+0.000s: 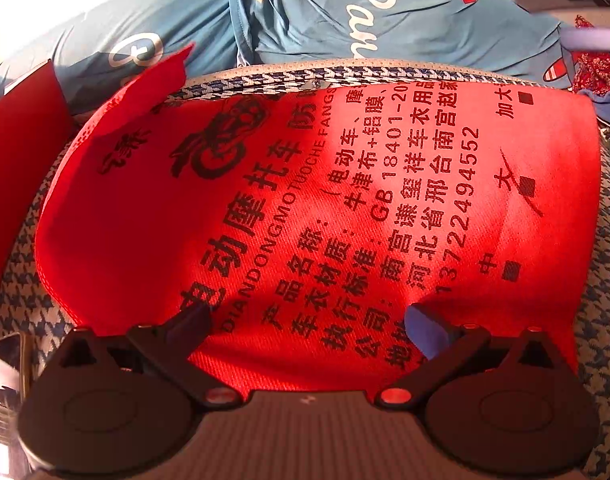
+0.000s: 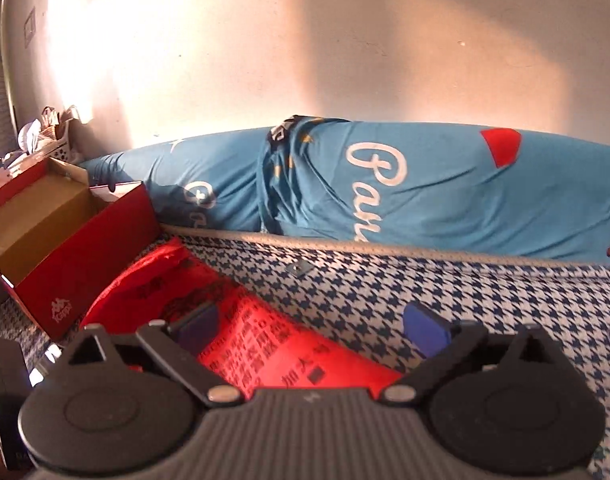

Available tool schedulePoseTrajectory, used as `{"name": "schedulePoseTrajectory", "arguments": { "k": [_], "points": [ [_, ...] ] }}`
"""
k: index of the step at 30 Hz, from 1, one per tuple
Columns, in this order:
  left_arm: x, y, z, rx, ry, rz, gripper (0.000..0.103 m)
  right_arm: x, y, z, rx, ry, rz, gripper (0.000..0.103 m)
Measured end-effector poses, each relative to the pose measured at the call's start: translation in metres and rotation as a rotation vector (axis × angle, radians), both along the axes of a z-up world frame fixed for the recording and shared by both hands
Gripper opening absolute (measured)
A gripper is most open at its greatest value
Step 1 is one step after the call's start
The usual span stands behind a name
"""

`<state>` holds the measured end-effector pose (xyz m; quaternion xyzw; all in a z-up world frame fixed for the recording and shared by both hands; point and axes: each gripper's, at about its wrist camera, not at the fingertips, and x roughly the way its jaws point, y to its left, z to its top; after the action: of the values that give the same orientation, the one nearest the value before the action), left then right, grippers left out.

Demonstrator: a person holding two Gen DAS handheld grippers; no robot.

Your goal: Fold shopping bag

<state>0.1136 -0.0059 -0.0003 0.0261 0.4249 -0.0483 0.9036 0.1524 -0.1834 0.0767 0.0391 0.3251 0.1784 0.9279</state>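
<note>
The red shopping bag (image 1: 305,208) lies flat under and ahead of my left gripper (image 1: 309,320), spread on the houndstooth cover (image 1: 609,264) with its black printed text facing up. Its weave is coarse and non-woven in look, and one handle loop (image 1: 153,92) stands up ahead and to the left of my left fingers. My left jaws are spread wide over the fabric; whether the fingertips touch it I cannot tell, and they clamp nothing.

My right gripper (image 2: 313,330) is also wide open and holds nothing; the bag (image 2: 265,344) runs under its left finger (image 2: 197,326), while its right finger (image 2: 427,332) hangs over bare cover (image 2: 385,288).

Ahead of both grippers, past the cover's grey piped edge (image 2: 425,252), a blue pillow (image 2: 445,200) with white script lies along a pale wall (image 2: 305,40). Far left of my right gripper stands a red cardboard shoe box (image 2: 85,256), open at the top, brown inside; no contents show in it. It stands just beside the bag's far end. Behind the box sits a white basket (image 2: 61,148) of small things too blurred to name. At the right rim of the left view lie crumpled red and blue cloths (image 1: 601,76).
</note>
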Motion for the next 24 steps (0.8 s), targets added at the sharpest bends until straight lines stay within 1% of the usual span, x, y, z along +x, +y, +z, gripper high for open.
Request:
{"name": "schedulePoseTrajectory", "arguments": {
  "k": [1, 3, 8, 10, 14, 16, 19, 21, 22, 24],
  "points": [
    [0.000, 0.000, 0.000, 0.000, 0.000, 0.000, 0.103, 0.009, 0.005, 0.000, -0.018, 0.004, 0.024, 0.103],
    [0.000, 0.000, 0.001, -0.001, 0.001, 0.000, 0.103, 0.026, 0.015, -0.010, -0.044, 0.031, 0.077, 0.103],
    [0.000, 0.000, 0.001, -0.001, 0.001, -0.005, 0.103, 0.055, 0.030, -0.043, -0.048, 0.174, 0.173, 0.103],
    [0.000, 0.000, 0.001, -0.001, 0.002, -0.005, 0.103, 0.059, 0.033, -0.051, -0.046, 0.206, 0.199, 0.103],
    [0.000, 0.001, 0.001, 0.000, 0.001, -0.006, 0.103, 0.063, 0.038, -0.066, -0.060, 0.233, 0.205, 0.103],
    [0.000, 0.001, 0.001, 0.001, 0.001, -0.003, 0.103, 0.065, 0.038, -0.073, -0.029, 0.255, 0.209, 0.103],
    [0.001, 0.001, 0.001, 0.000, 0.004, -0.002, 0.103, 0.064, 0.045, -0.083, -0.057, 0.276, 0.211, 0.103],
    [0.002, 0.001, 0.001, 0.001, 0.005, 0.000, 0.103, 0.063, 0.049, -0.090, -0.083, 0.290, 0.211, 0.099],
    [0.002, 0.001, 0.002, 0.001, 0.005, 0.001, 0.103, 0.062, 0.051, -0.093, -0.100, 0.297, 0.209, 0.093],
    [0.002, 0.001, 0.002, 0.001, 0.007, 0.004, 0.103, 0.059, 0.055, -0.097, -0.126, 0.292, 0.197, 0.090]
  ]
}}
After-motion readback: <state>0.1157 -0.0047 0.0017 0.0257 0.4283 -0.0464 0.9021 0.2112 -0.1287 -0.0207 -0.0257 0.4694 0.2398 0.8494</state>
